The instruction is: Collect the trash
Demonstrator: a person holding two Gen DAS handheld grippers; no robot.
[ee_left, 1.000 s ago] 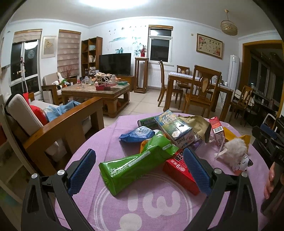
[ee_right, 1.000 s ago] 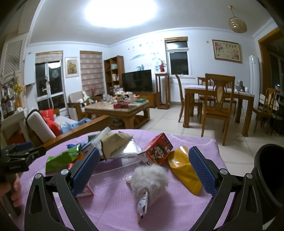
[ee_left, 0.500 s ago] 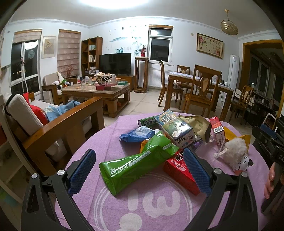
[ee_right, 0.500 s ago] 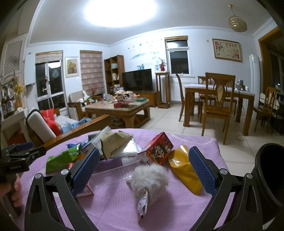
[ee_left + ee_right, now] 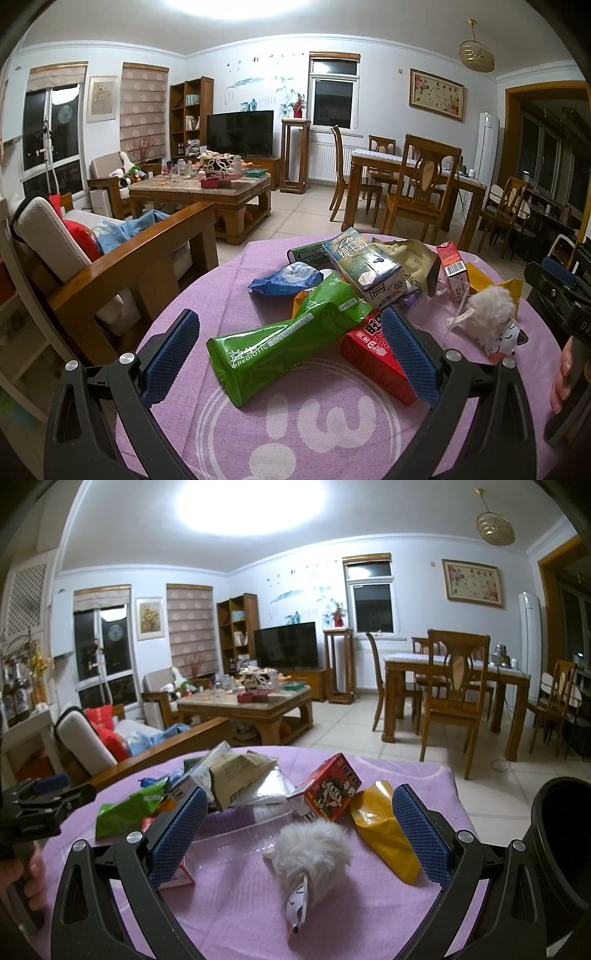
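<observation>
A heap of trash lies mid-table on the purple tablecloth (image 5: 332, 435): one green pouch (image 5: 288, 339), one blue packet (image 5: 284, 278), two red cartons (image 5: 327, 794), one yellow wrapper (image 5: 384, 830) and one fluffy white toy (image 5: 314, 853). The left gripper (image 5: 291, 363) and right gripper (image 5: 299, 838) both gape wide, holding nothing. One black bin (image 5: 561, 845) stands right.

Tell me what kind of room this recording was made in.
A home living-dining room, most likely. A television stands behind a wooden coffee table, a dining table with wooden chairs sits to the right, and a cushioned wooden sofa is beside the purple-clothed round table.
</observation>
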